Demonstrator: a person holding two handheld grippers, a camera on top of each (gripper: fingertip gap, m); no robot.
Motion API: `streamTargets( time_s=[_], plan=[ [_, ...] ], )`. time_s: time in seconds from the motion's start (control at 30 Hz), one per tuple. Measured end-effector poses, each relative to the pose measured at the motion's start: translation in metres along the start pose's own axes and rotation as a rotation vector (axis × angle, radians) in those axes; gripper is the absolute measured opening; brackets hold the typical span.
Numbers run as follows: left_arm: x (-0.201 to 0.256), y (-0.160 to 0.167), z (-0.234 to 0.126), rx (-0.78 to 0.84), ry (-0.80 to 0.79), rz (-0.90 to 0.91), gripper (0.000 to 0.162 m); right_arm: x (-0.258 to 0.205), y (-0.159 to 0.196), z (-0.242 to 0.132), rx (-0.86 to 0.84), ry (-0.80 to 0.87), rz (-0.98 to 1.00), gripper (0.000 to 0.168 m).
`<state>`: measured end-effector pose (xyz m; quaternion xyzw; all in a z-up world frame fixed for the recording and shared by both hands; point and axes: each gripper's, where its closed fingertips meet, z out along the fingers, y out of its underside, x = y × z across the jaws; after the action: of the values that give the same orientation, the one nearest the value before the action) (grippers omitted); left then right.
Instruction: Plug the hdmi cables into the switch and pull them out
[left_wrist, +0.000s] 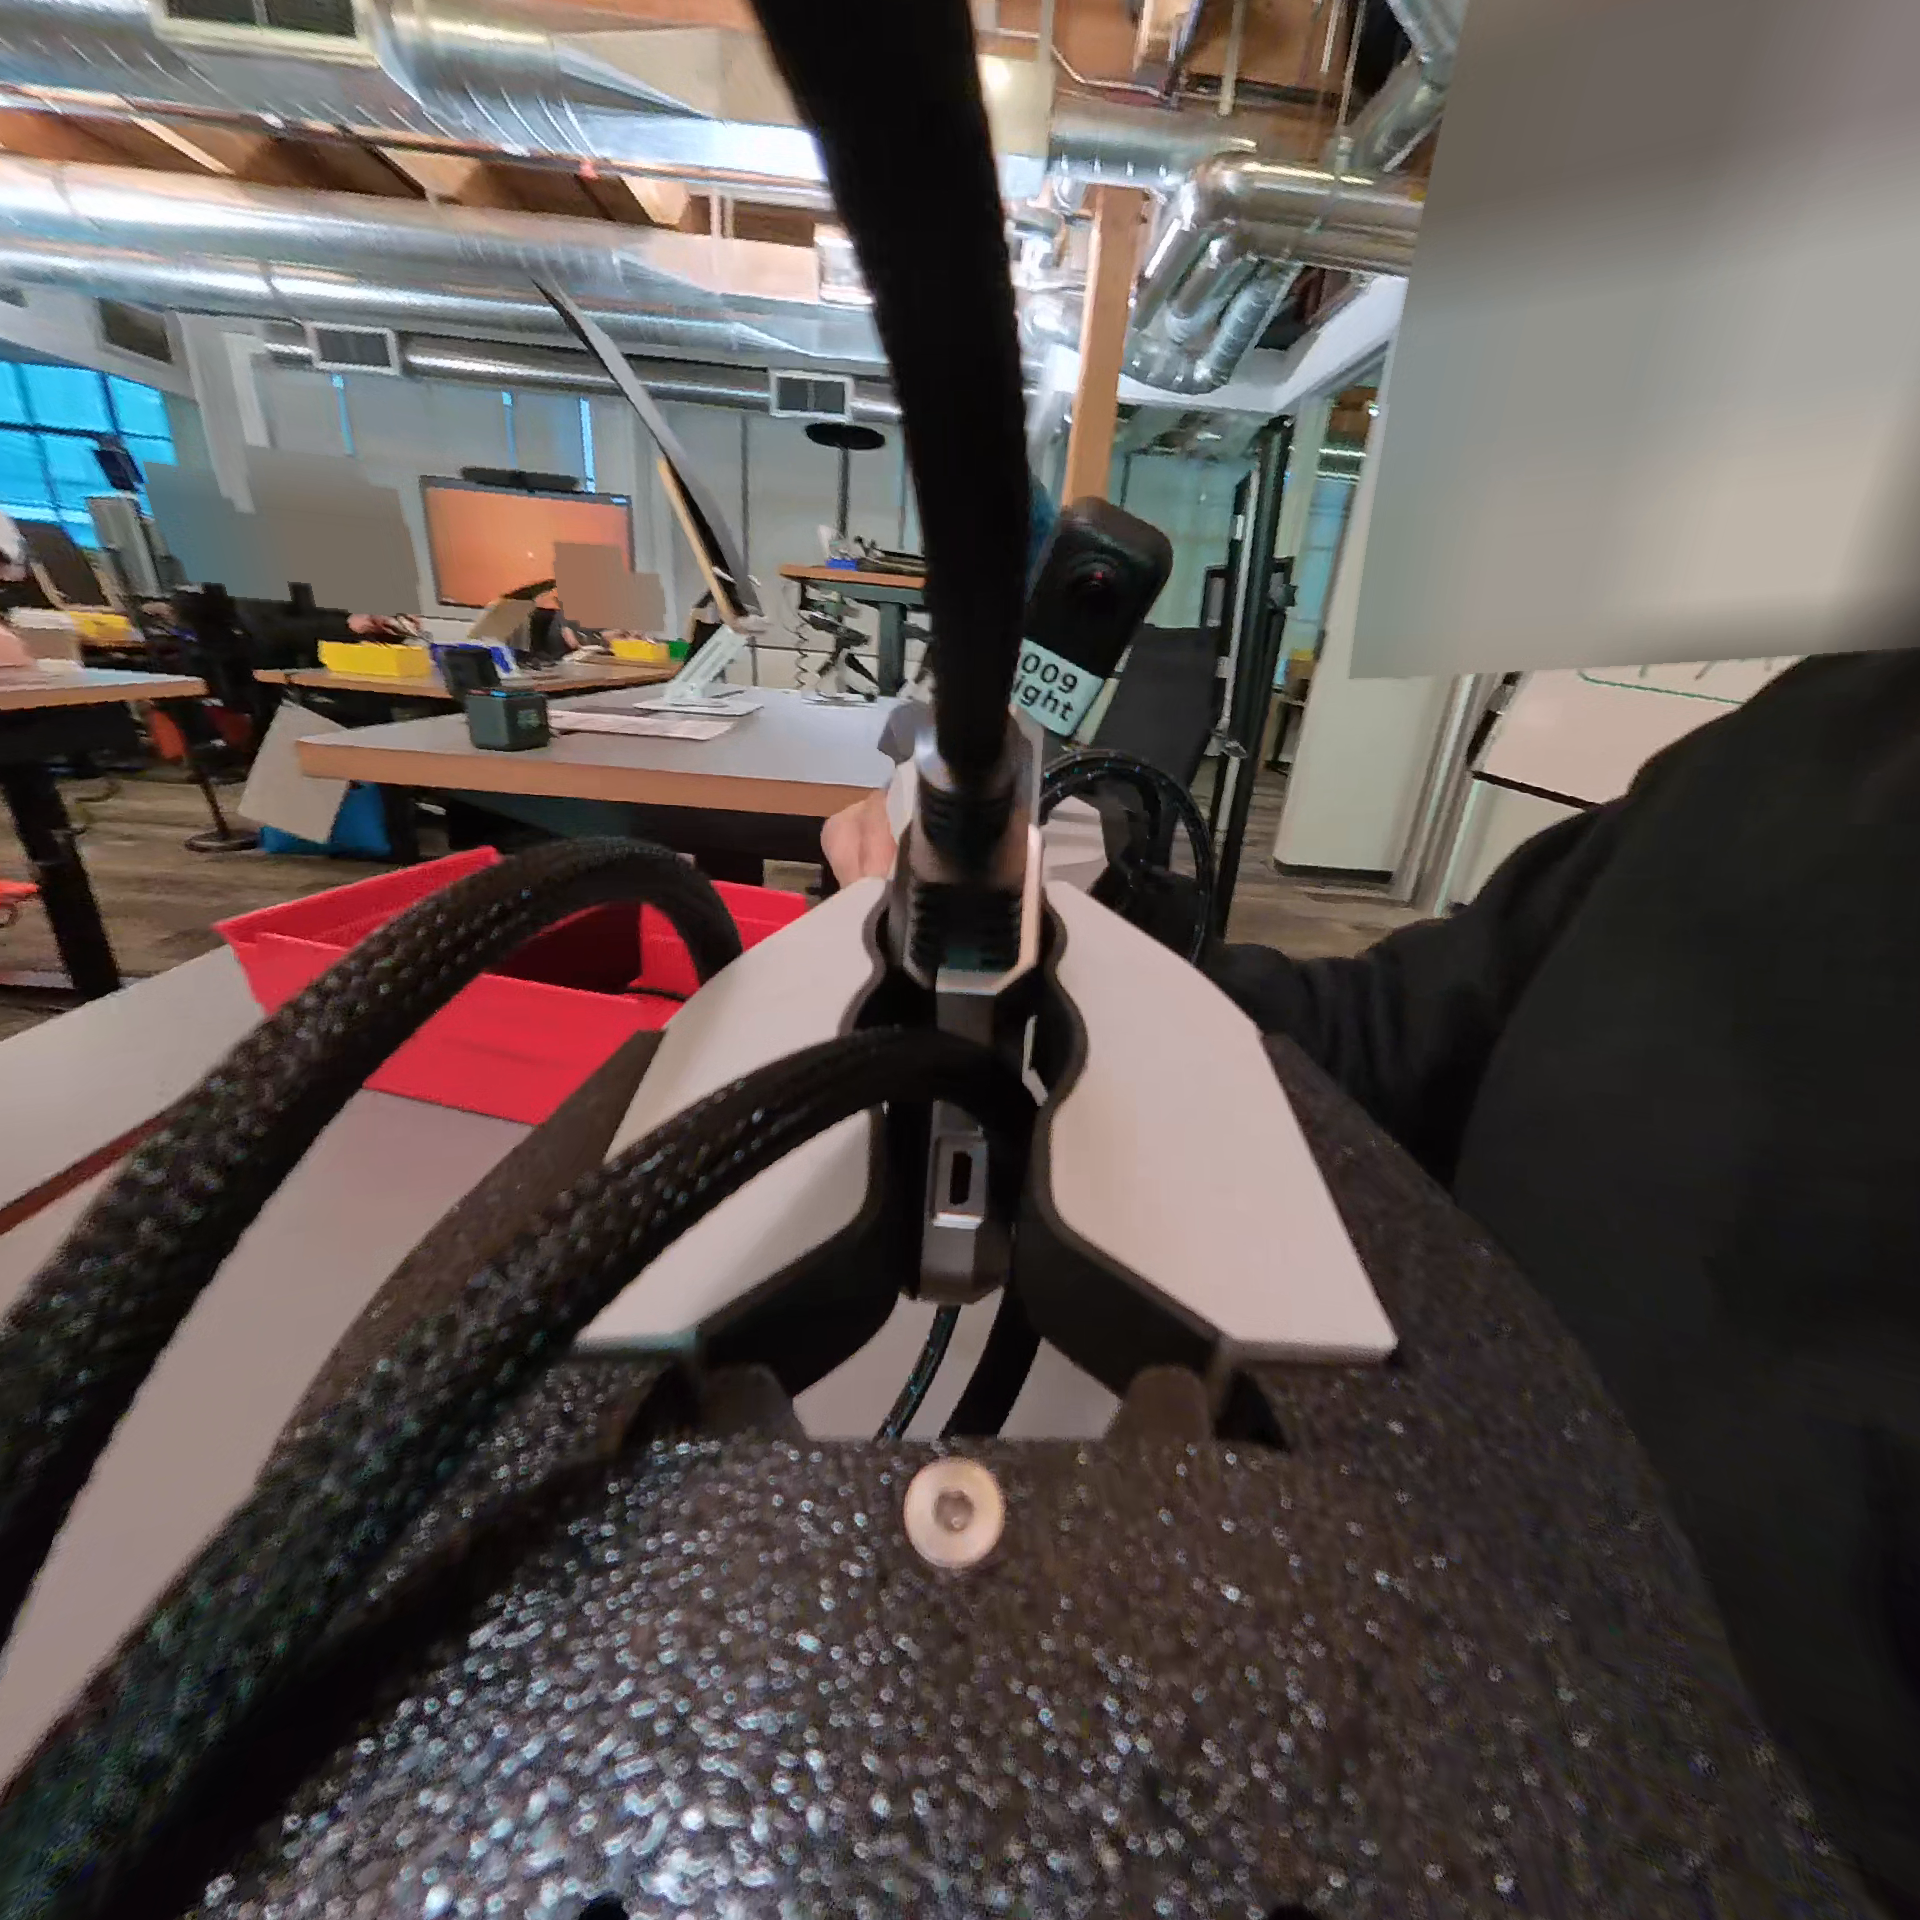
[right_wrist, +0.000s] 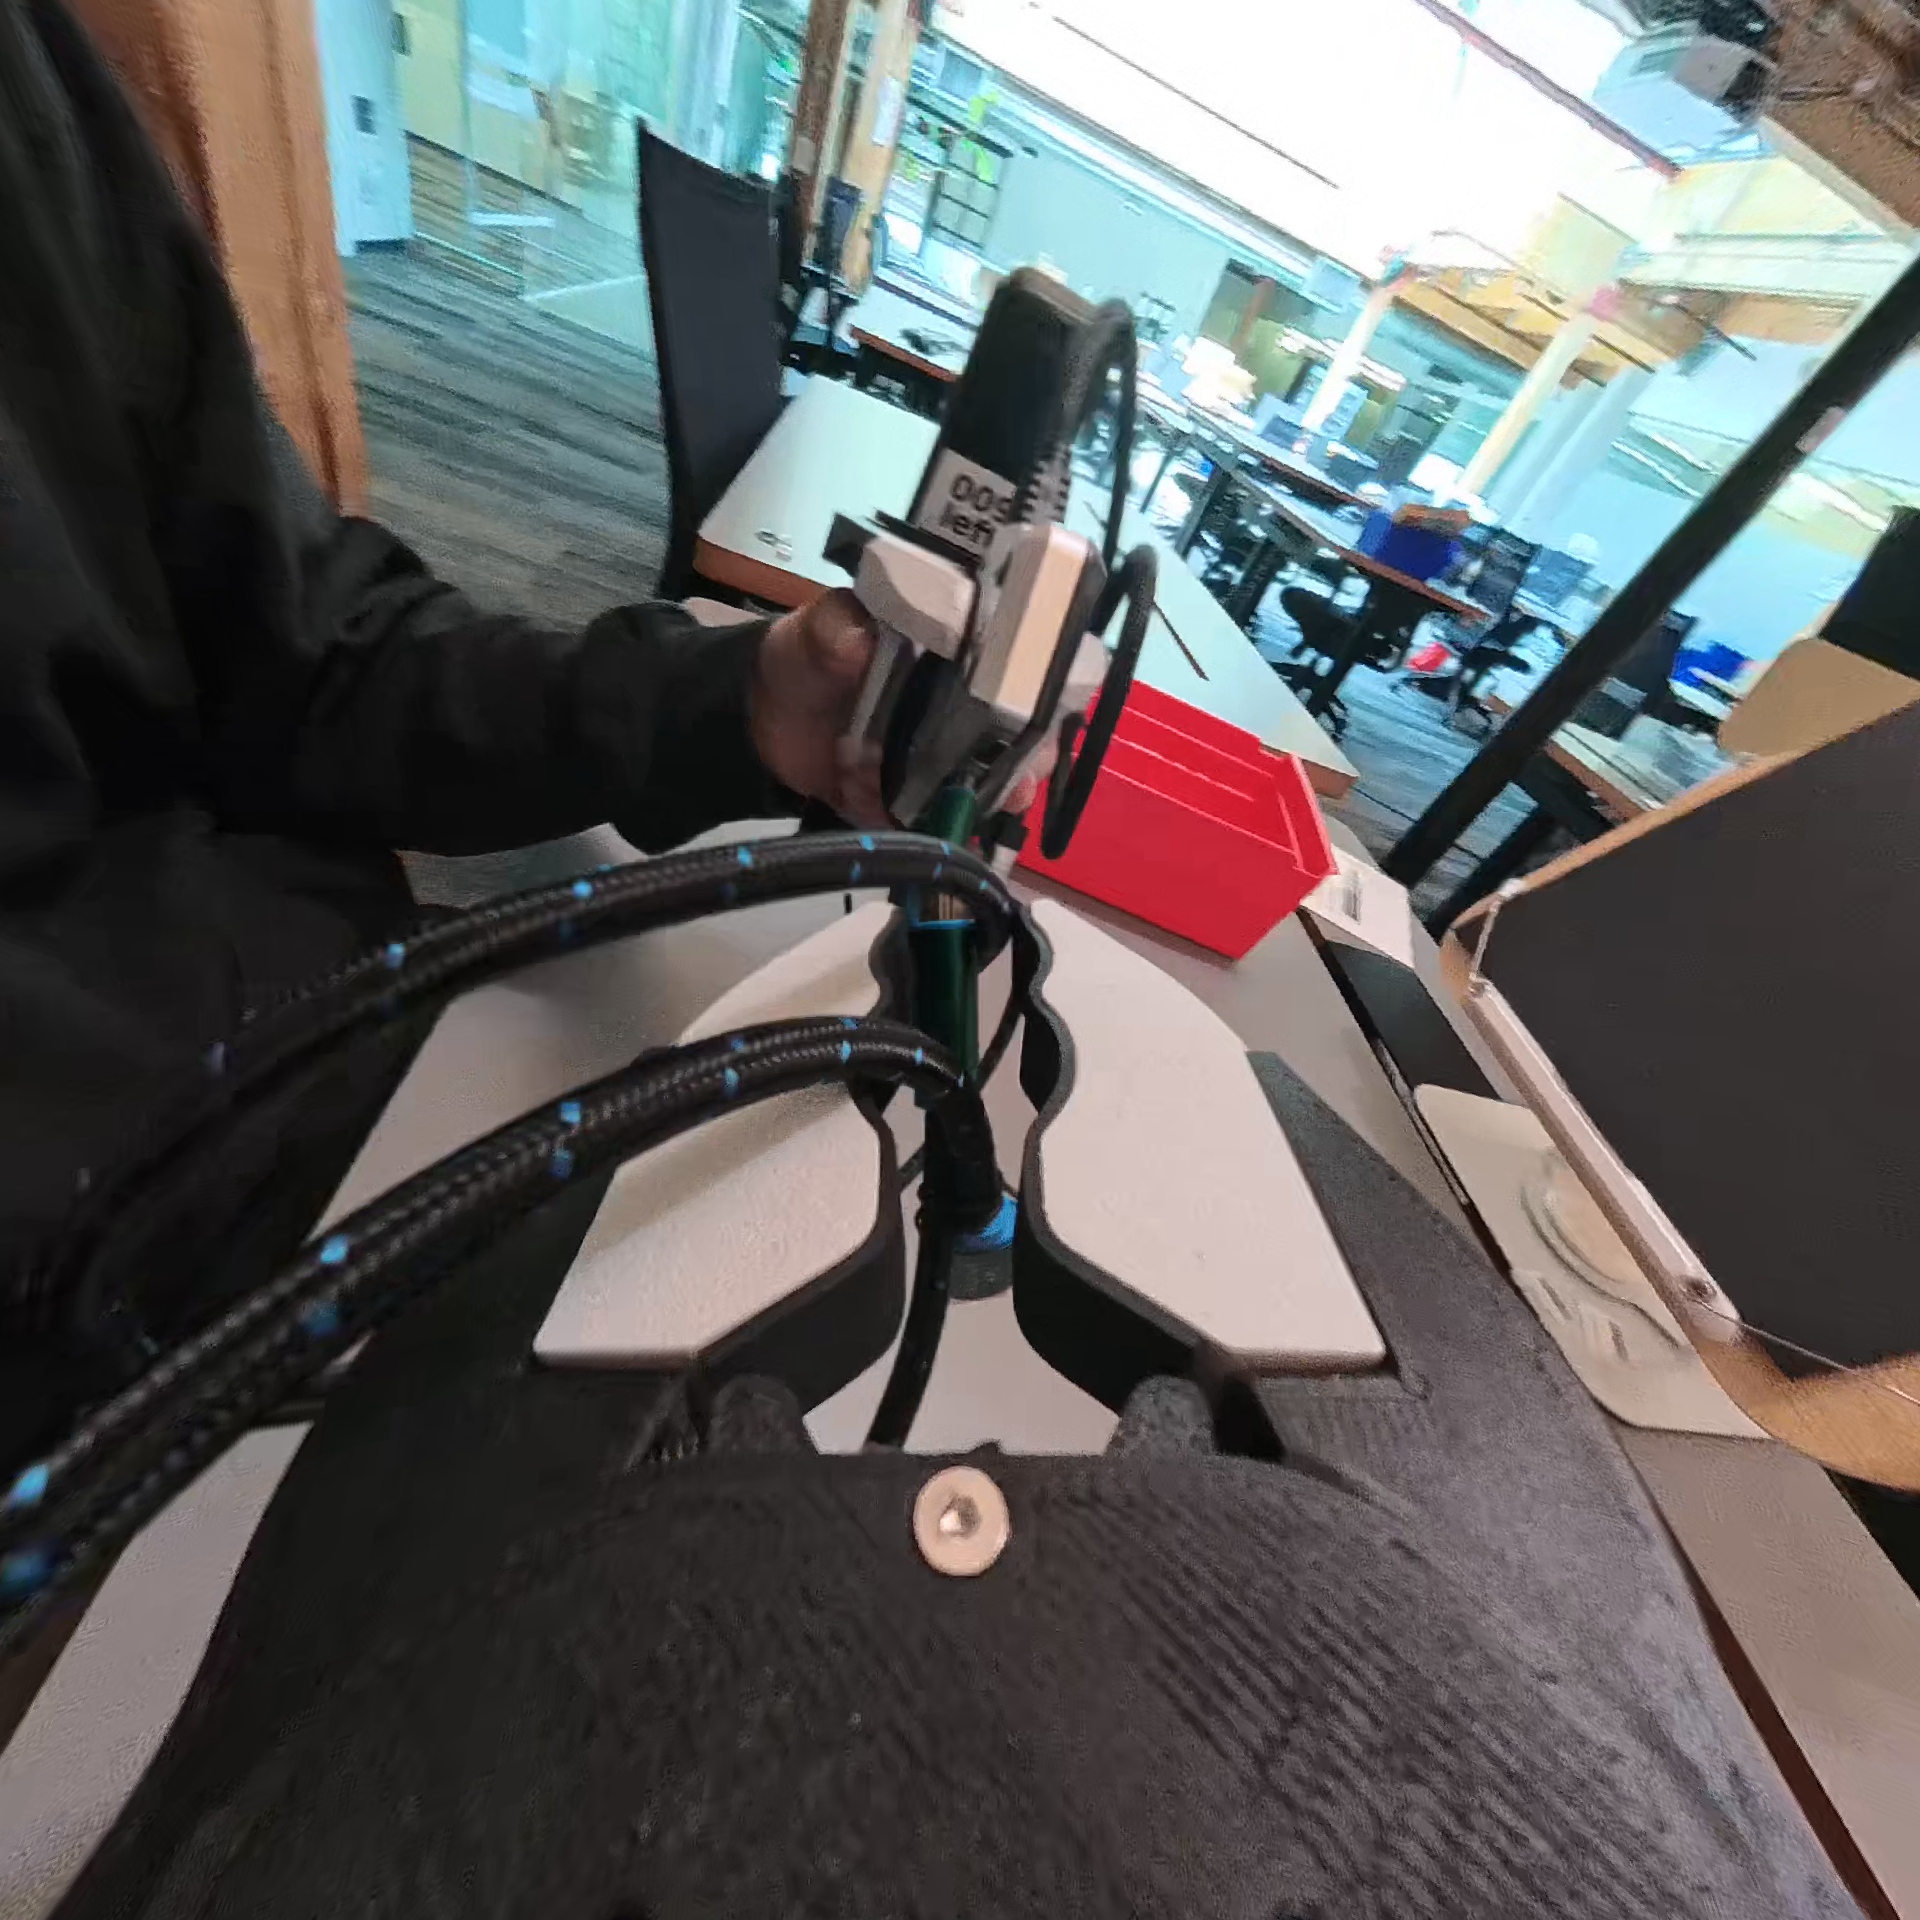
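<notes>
My left gripper (left_wrist: 966, 935) is shut on a small grey HDMI switch (left_wrist: 956, 1242), which has one bare port facing the camera. A black HDMI plug (left_wrist: 961, 894) sits at the switch's far end, and its cable rises out of the top of the frame. Two braided cables (left_wrist: 499, 935) loop from the switch off to the left. My right gripper (right_wrist: 956, 935) is shut on that plug (right_wrist: 961, 1153), end to end with the left gripper (right_wrist: 966, 644). In the right wrist view the switch (right_wrist: 940, 987) looks dark green. The braided cables (right_wrist: 623, 883) cross the left finger there.
A red bin (left_wrist: 468, 1008) stands on the grey table (left_wrist: 104, 1070) just beyond the grippers, and it also shows in the right wrist view (right_wrist: 1174, 831). A black panel edged with cardboard (right_wrist: 1662, 1039) stands close on the right. The person's dark sleeve (right_wrist: 312, 675) fills the left.
</notes>
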<state>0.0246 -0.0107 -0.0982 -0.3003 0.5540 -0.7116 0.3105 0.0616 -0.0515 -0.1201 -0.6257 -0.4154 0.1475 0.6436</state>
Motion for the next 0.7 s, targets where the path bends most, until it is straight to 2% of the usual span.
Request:
streamTargets(
  time_s=[0.2,0.37,0.57,0.7],
  plan=[
    [-0.012,0.001,0.0,0.051,-0.022,-0.061,0.023,0.012,-0.01,0.01,0.084,0.039,0.1,0.019],
    [-0.01,0.005,-0.007,0.014,-0.035,-0.015,0.022,0.008,0.008,0.017,-0.027,0.012,0.11,0.019],
    [-0.009,0.003,-0.006,0.03,-0.02,-0.022,0.021,0.01,0.007,0.039,-0.095,0.034,0.098,0.02],
    [-0.016,-0.011,-0.02,0.15,-0.037,-0.111,0.022,0.011,-0.025,0.033,0.073,0.045,0.144,0.018]
  ],
)
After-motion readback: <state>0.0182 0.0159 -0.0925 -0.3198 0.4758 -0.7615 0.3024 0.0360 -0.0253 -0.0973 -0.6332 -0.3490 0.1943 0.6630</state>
